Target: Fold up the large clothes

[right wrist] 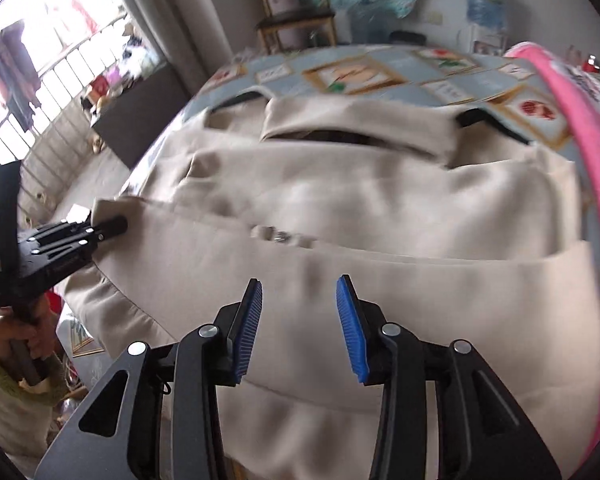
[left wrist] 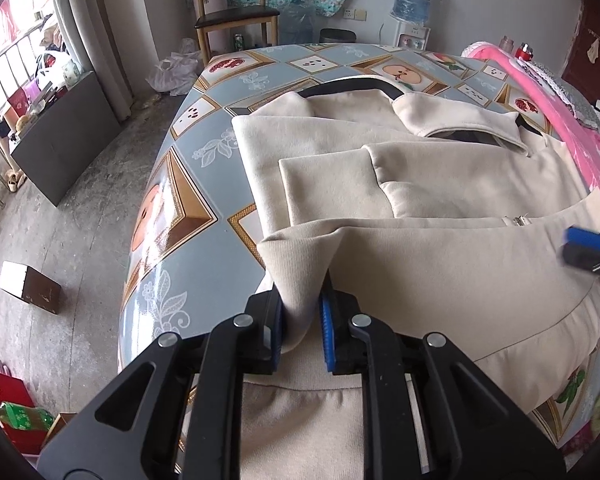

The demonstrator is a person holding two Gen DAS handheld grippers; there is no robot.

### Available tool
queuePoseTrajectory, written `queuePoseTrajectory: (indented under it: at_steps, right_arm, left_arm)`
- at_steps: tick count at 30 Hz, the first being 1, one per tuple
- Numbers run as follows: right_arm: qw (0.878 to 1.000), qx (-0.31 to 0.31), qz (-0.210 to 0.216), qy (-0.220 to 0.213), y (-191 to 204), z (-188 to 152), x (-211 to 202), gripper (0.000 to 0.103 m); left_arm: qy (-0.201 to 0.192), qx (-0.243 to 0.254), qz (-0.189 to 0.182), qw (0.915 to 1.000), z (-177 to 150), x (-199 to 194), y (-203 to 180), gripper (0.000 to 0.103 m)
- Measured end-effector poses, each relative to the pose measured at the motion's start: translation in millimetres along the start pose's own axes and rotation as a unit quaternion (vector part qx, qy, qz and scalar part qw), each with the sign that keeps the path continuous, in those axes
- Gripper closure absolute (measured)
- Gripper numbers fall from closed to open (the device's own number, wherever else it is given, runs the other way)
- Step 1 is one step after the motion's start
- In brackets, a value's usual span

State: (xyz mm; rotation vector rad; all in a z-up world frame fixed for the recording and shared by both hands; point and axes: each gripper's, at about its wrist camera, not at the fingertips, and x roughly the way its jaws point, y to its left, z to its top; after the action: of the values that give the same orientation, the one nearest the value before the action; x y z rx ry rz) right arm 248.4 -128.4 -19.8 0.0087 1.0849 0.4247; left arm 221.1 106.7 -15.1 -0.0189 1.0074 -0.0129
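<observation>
A cream zip-front jacket (left wrist: 440,184) is spread across a table covered with a fruit-patterned oilcloth (left wrist: 204,152), its collar lying at the far end and its hem hanging over the near edge towards the person; the long axis of the garment therefore runs away from both tools, while the lifted bottom band runs crosswise between them. The near left corner of that band is pinched in the left gripper (left wrist: 302,324), a pleat of cloth being pressed between its blue pads, and the folded edge is seen drawn up from there over the body of the jacket. The right gripper (right wrist: 300,320) is held just above the right part of the same band with its jaws spread and nothing between them; no cloth is seen touched by its pads. The cloth to be taken lies directly ahead of and below the right gripper, so the right hand is judged the nearer one for the next grasp, a matching hold on the hem's right side probably being needed before the bottom can be carried evenly towards the collar. The fabric looks thick, soft and matte, with a metal zip pull (left wrist: 518,221) near the middle and a sleeve already laid across the chest. A pink cloth (left wrist: 572,136) borders the jacket on the right.
</observation>
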Motion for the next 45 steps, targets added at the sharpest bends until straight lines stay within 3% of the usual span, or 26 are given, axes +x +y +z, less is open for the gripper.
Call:
queuePoseTrajectory:
  at_steps: [7, 9, 12, 14, 21, 27, 33, 34, 35, 36, 38, 40, 42, 45]
  right_arm:
    - [0.997, -0.053, -0.048, 0.018, 28, 5, 27, 0.066]
    - [0.996, -0.064, -0.062, 0.017, 32, 2, 25, 0.081]
    - [0.995, -0.059, -0.077, 0.018, 33, 3, 21, 0.095]
    - [0.996, -0.054, -0.075, 0.013, 33, 6, 18, 0.098]
    - [0.995, -0.046, -0.086, -0.033, 35, 25, 0, 0.1]
    - [0.992, -0.046, -0.113, -0.025, 26, 23, 37, 0.103]
    - [0.995, 0.015, -0.074, -0.067, -1, 19, -19, 0.102]
    - [0.994, 0.024, -0.079, -0.077, -10, 15, -35, 0.101]
    - [0.992, 0.032, -0.085, -0.083, -18, 12, -47, 0.09]
    - [0.99, 0.043, -0.1, -0.092, -32, 6, -62, 0.067]
    - [0.984, 0.062, -0.126, -0.106, -54, -4, -82, 0.047]
    - [0.982, 0.087, -0.133, -0.106, -84, -14, -97, 0.047]
    - [0.981, 0.123, -0.114, -0.101, -114, -21, -103, 0.047]
    - [0.977, 0.189, -0.017, -0.1, -163, -28, -103, 0.047]
  left_arm:
    - [0.007, 0.0, -0.01, 0.9999, 1, 2, 3, 0.086]
    - [0.006, -0.002, -0.015, 0.9999, 1, 1, 3, 0.086]
    - [0.003, -0.002, -0.021, 0.9998, 0, 1, 4, 0.084]
    - [0.001, -0.003, -0.025, 0.9997, 0, -1, 4, 0.084]
    - [-0.011, -0.008, -0.044, 0.9989, 5, -12, 9, 0.084]
    - [0.009, -0.001, -0.024, 0.9997, 0, 4, 4, 0.082]
    - [0.006, 0.016, -0.001, 0.9998, -2, 6, -2, 0.084]
    - [0.006, 0.018, 0.001, 0.9998, -2, 5, -3, 0.084]
    - [0.006, 0.018, 0.002, 0.9998, -2, 5, -3, 0.084]
    - [0.005, 0.018, 0.003, 0.9998, -2, 5, -3, 0.084]
    - [0.005, 0.018, 0.005, 0.9998, -2, 5, -3, 0.084]
    - [0.006, 0.019, 0.005, 0.9998, -2, 5, -3, 0.084]
    - [0.007, 0.02, 0.006, 0.9998, -1, 5, -4, 0.084]
    - [0.008, 0.021, 0.009, 0.9997, -2, 5, -5, 0.084]
